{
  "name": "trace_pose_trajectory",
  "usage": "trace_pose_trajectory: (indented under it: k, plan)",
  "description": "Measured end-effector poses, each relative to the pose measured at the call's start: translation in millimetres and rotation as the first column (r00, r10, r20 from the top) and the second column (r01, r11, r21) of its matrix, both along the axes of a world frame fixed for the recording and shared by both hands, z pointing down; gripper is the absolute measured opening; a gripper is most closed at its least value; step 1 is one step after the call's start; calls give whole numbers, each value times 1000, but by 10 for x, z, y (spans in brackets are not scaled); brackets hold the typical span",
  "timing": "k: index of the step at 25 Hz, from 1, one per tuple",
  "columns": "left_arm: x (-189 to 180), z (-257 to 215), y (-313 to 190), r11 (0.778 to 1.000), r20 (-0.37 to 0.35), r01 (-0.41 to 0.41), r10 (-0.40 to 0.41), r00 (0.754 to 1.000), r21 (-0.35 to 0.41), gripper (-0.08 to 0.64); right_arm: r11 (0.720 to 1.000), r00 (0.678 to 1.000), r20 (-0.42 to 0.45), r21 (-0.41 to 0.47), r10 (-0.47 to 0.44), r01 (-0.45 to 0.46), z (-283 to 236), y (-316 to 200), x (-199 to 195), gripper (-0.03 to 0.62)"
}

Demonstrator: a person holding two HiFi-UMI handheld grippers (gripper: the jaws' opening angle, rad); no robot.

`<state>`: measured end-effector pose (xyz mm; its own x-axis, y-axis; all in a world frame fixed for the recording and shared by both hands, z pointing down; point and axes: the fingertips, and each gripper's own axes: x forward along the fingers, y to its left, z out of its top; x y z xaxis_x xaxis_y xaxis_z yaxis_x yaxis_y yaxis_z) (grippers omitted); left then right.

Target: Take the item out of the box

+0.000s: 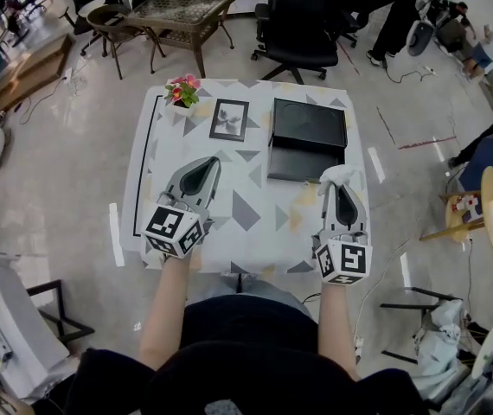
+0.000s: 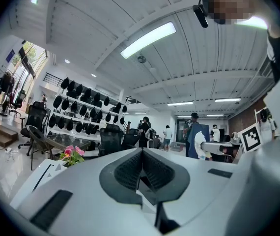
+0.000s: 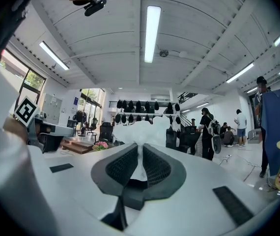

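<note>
Since my right gripper (image 1: pixel 342 188) is clamped on the white item (image 1: pixel 333 175), just off the near right corner of the black box (image 1: pixel 307 137), I'd say the lift-out is basically done. It could be cloth or crumpled paper, hard to tell. My left gripper (image 1: pixel 203 167) is pinched together on nothing, over the table (image 1: pixel 255 214) on the left. Next I'd set the item down clear of the box and let go.

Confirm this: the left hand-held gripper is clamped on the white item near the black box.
One thing is wrong: the side. The right hand-held gripper is clamped on the white item near the black box, as the right gripper view shows. The left hand-held gripper has its jaws together with nothing between them.
</note>
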<state>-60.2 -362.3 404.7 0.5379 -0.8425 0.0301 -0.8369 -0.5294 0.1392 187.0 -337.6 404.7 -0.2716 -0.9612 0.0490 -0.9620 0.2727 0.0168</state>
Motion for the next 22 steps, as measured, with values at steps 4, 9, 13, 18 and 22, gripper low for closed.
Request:
trace_pose_trajectory:
  k: [4, 9, 13, 18, 22]
  plan:
    - [2, 27, 5, 1000, -1, 0, 0, 1000, -8, 20, 1000, 1000, -1, -6, -9, 9, 19, -14, -36, 34]
    - [-3, 37, 1, 1000, 1, 1, -1, 1000, -11, 20, 1000, 1000, -5, -13, -10, 10, 39, -24, -33, 34]
    - [-10, 63, 0, 1000, -1, 3, -3, 1000, -19, 20, 1000, 1000, -2, -18, -6, 6, 53, -31, -19, 34]
    - [6, 78, -1, 1000, -2, 3, -3, 1000, -22, 20, 1000, 1000, -9, -26, -5, 5, 74, -29, -9, 34]
    - [9, 97, -21, 1000, -2, 6, -6, 1000, -21, 20, 1000, 1000, -11, -30, -4, 3, 101, -45, 7, 35]
